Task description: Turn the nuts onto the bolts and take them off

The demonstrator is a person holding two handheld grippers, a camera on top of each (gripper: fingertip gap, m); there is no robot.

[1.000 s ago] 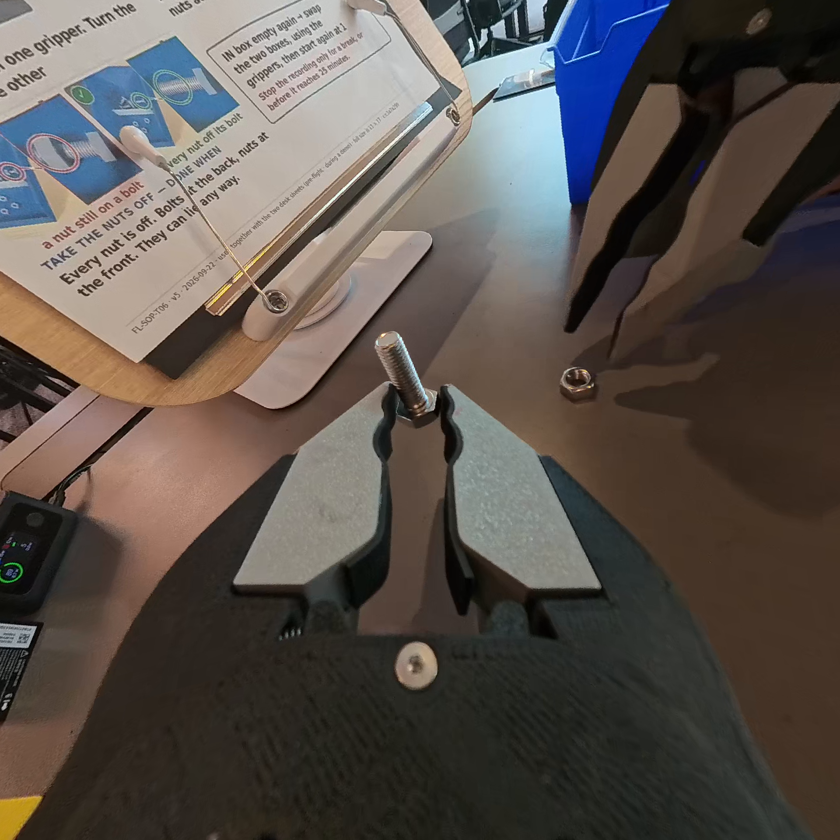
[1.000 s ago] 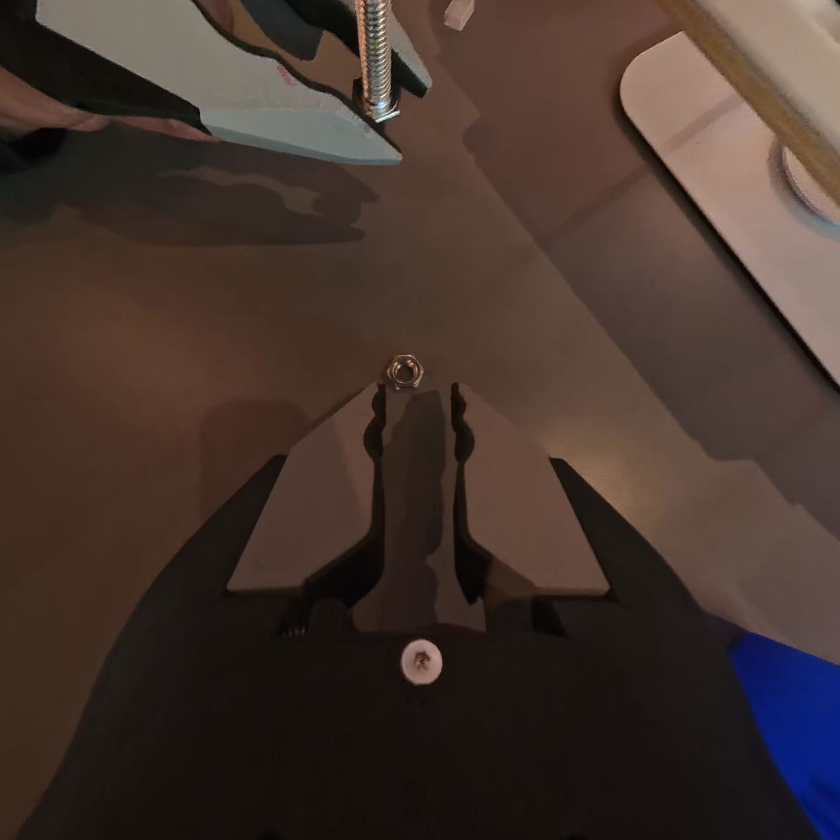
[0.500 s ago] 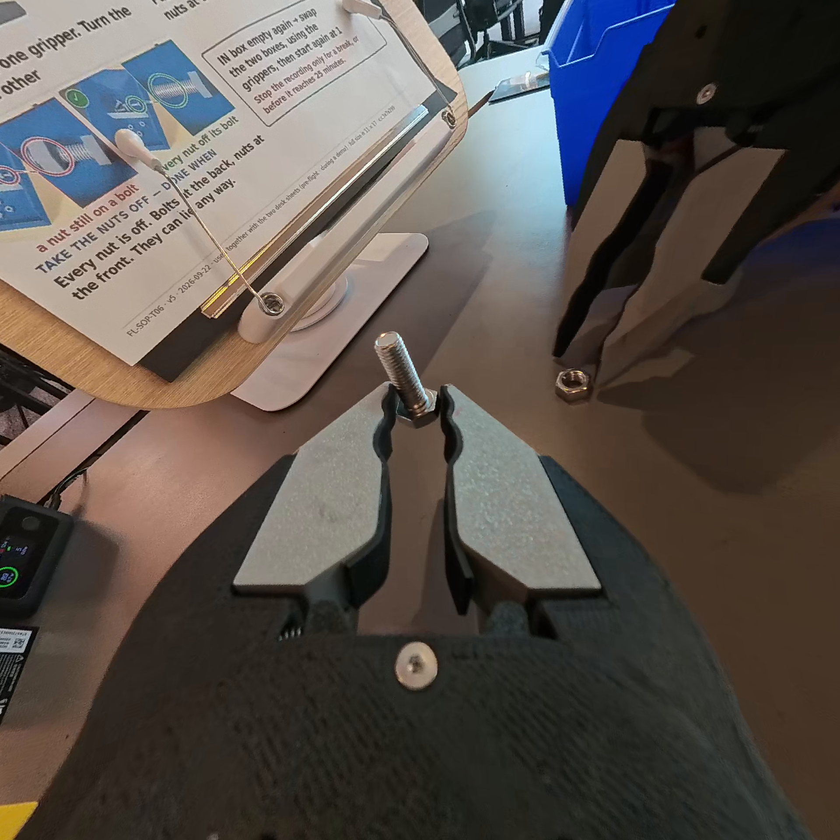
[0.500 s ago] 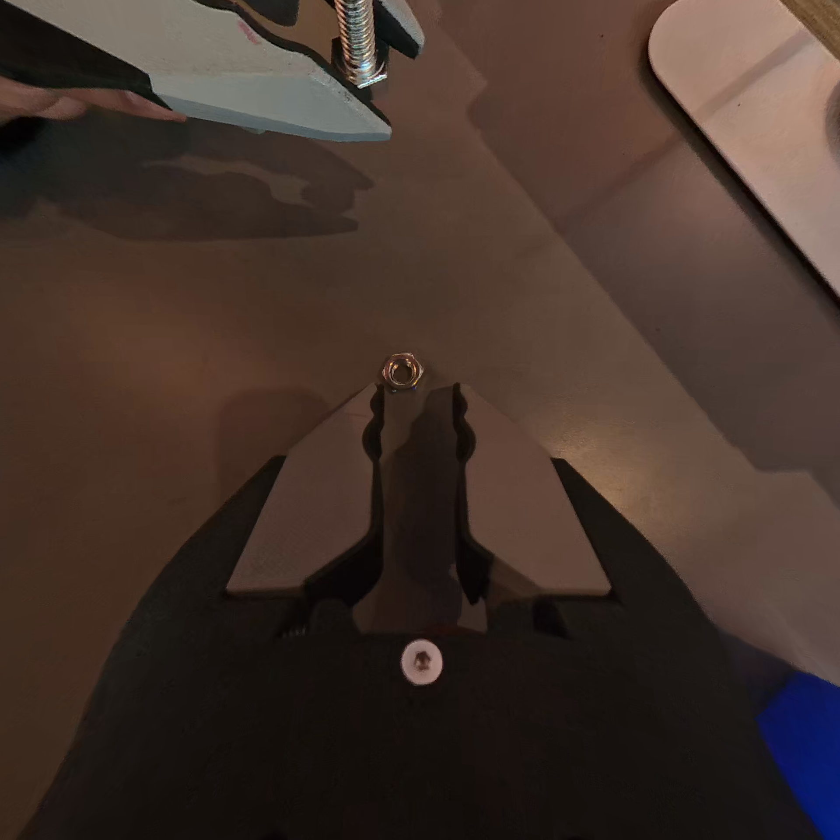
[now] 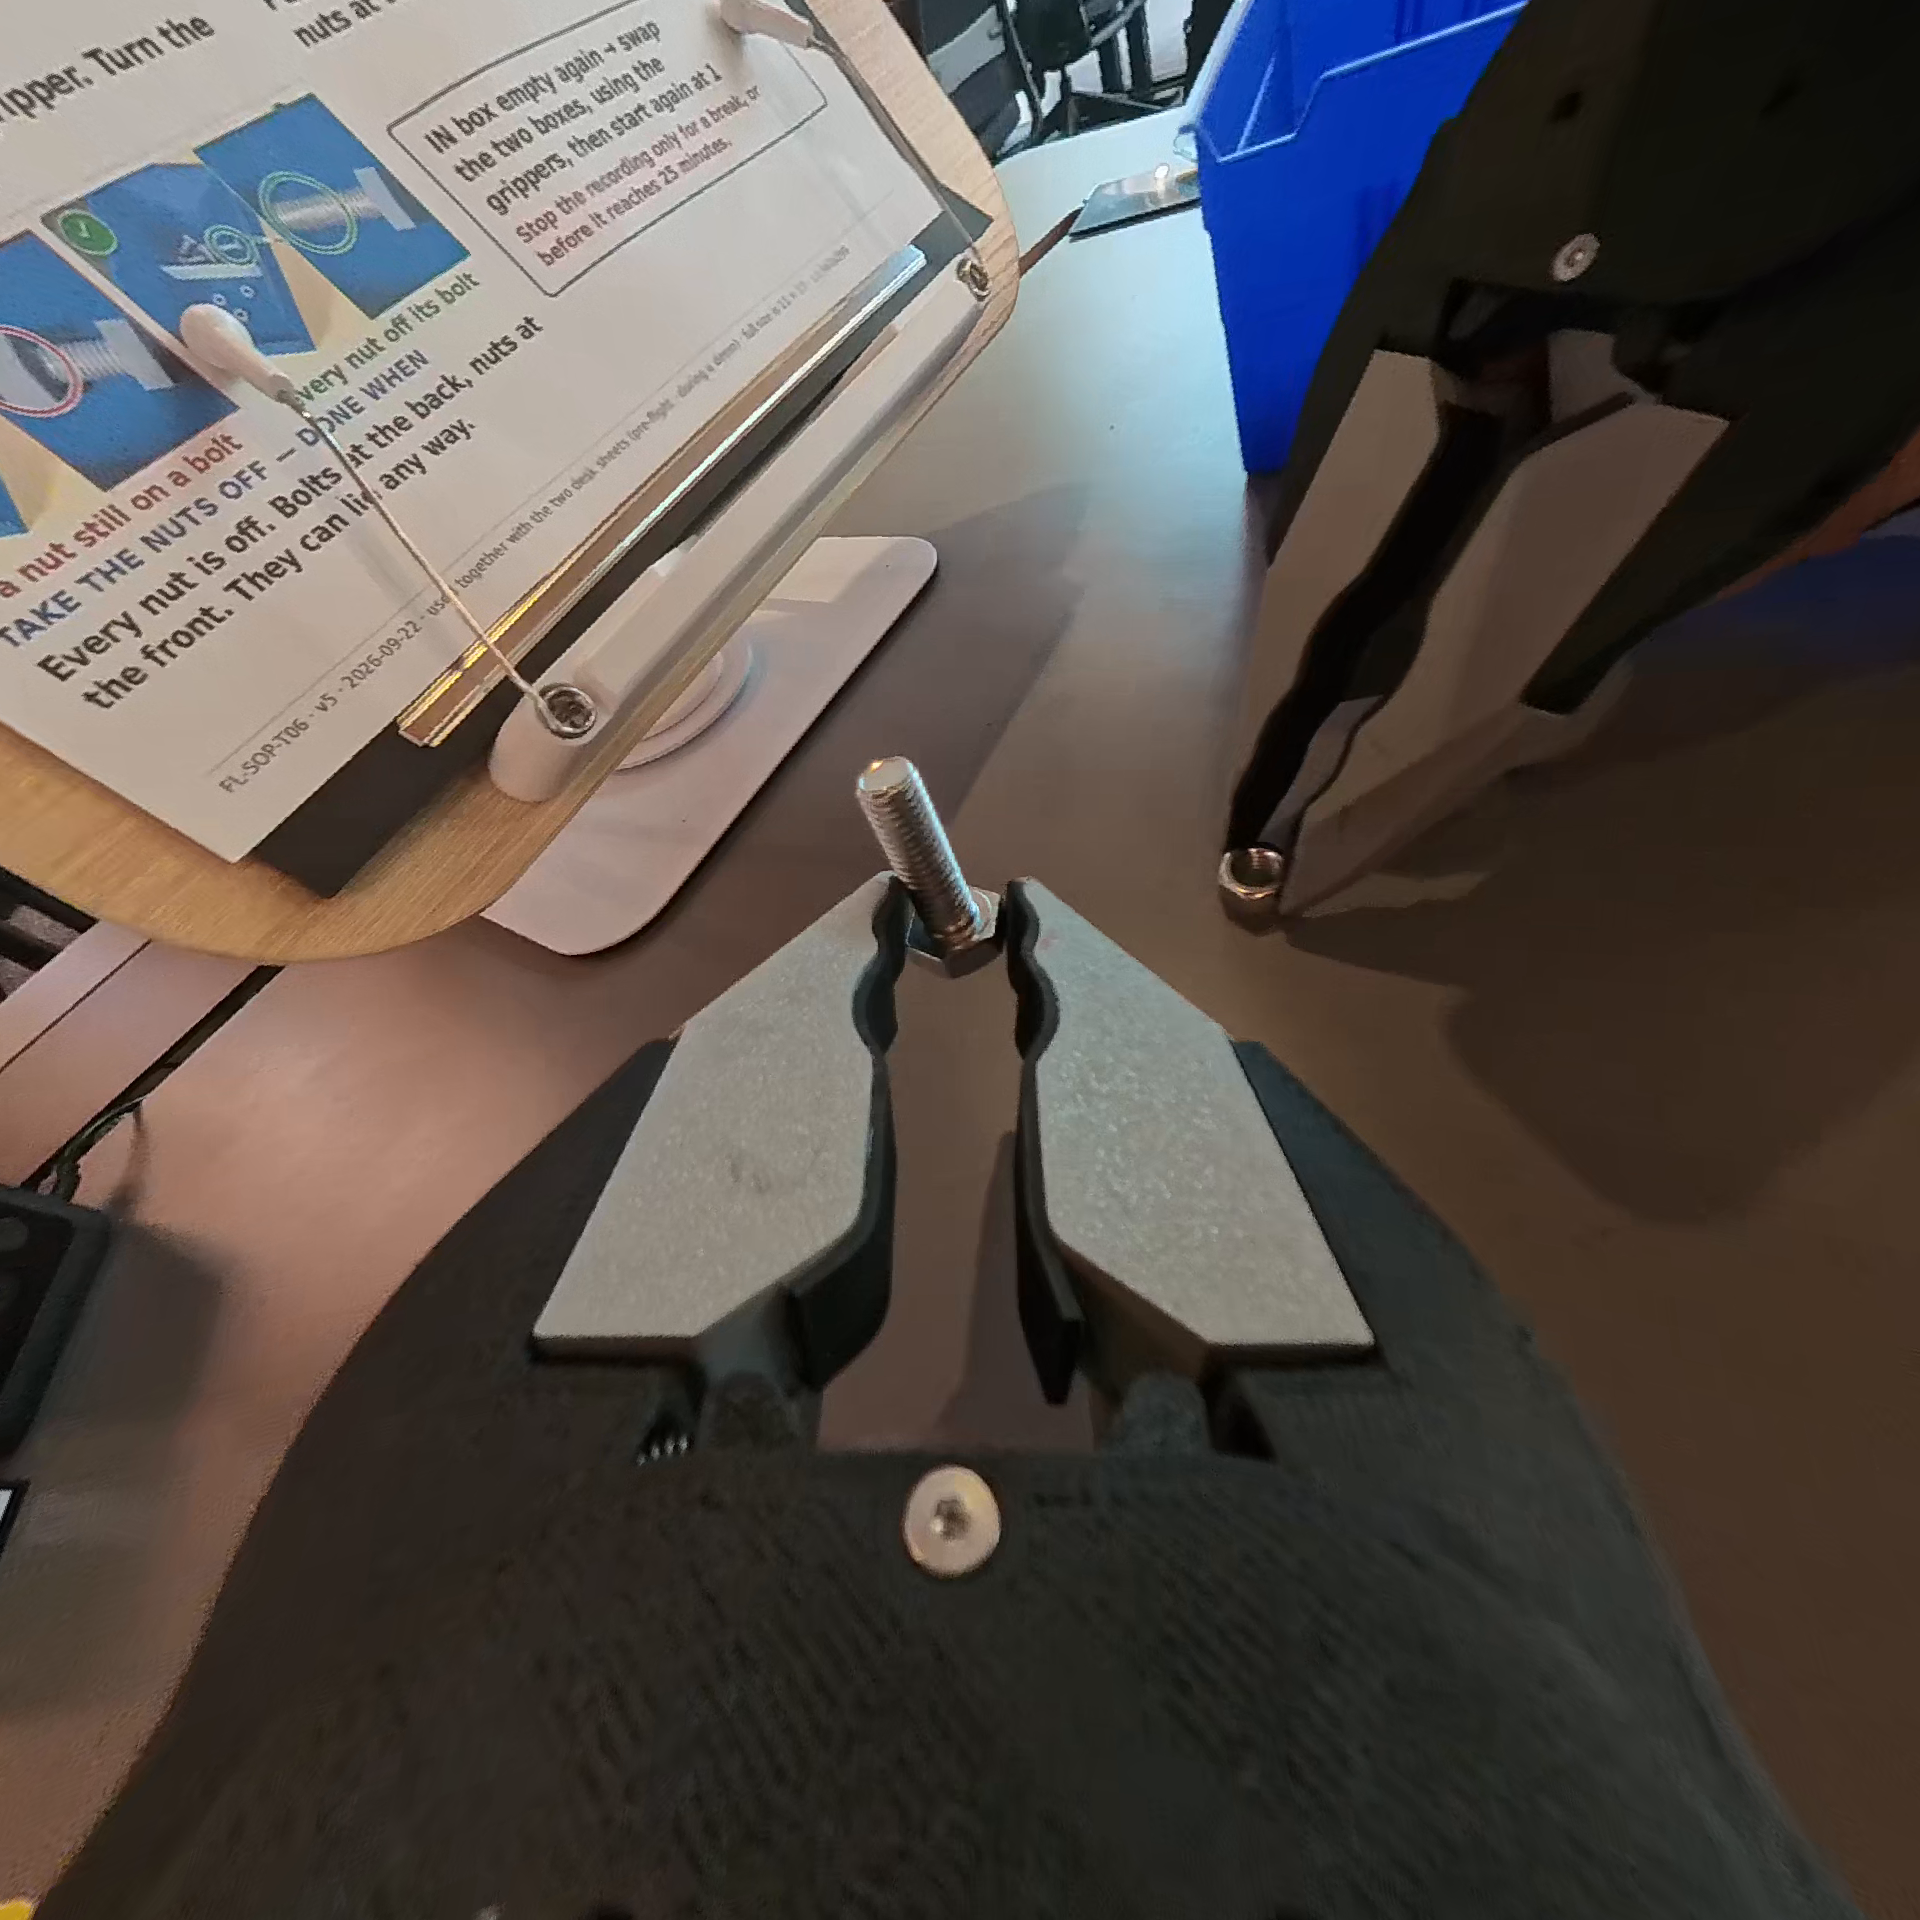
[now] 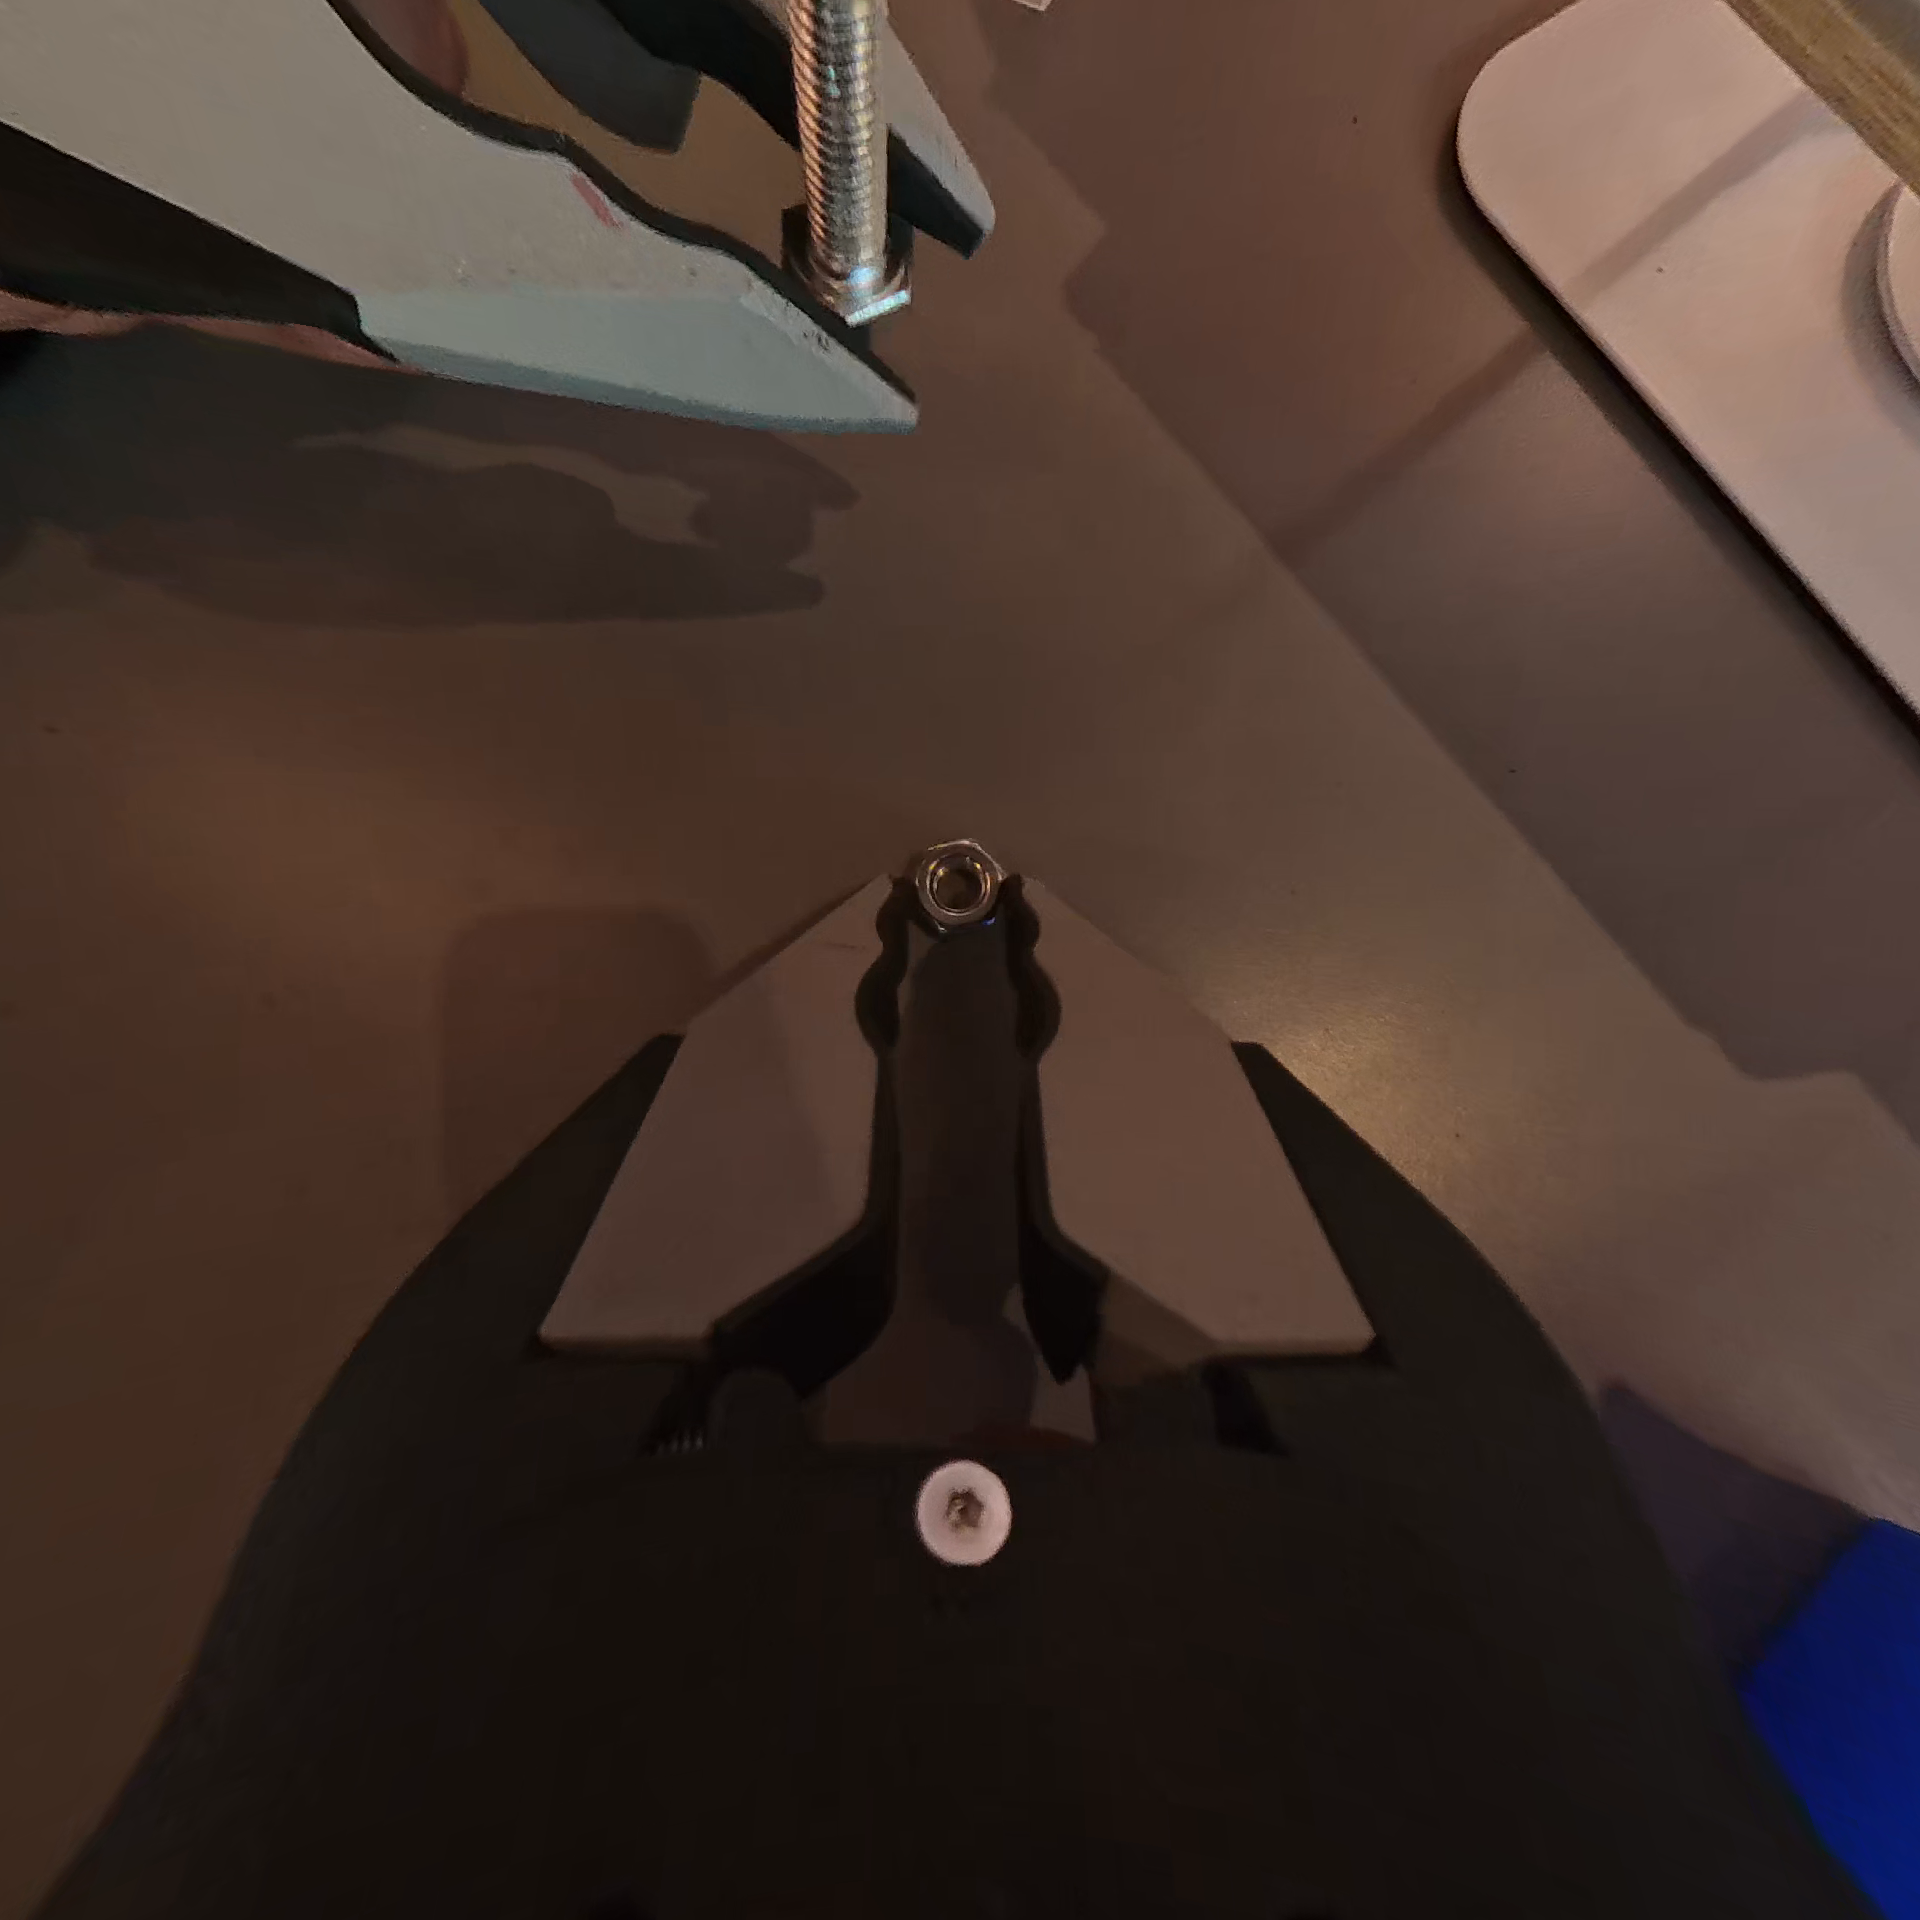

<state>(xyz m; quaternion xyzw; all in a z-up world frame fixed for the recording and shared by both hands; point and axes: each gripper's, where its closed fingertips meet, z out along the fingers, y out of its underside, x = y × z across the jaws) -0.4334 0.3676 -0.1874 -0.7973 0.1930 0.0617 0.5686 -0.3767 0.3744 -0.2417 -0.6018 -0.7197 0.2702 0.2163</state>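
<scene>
My left gripper is shut on the hex head of a steel bolt, with the threaded shank pointing up and away above the brown table. A small steel nut lies on the table to the right. My right gripper points straight down at the table, and its fingertips are closed against both sides of the nut. In the right wrist view the left gripper with the bolt is at the top left, a short way from the nut.
A wooden document stand with an instruction sheet stands on a white base behind the bolt; the base also shows in the right wrist view. A blue bin is at the back right. A black device lies at the left edge. There is about 8 centimeters between the tips of the two grippers.
My right gripper came down over the nut and its fingers narrowed onto it. My left gripper kept hold of the bolt and barely moved.
</scene>
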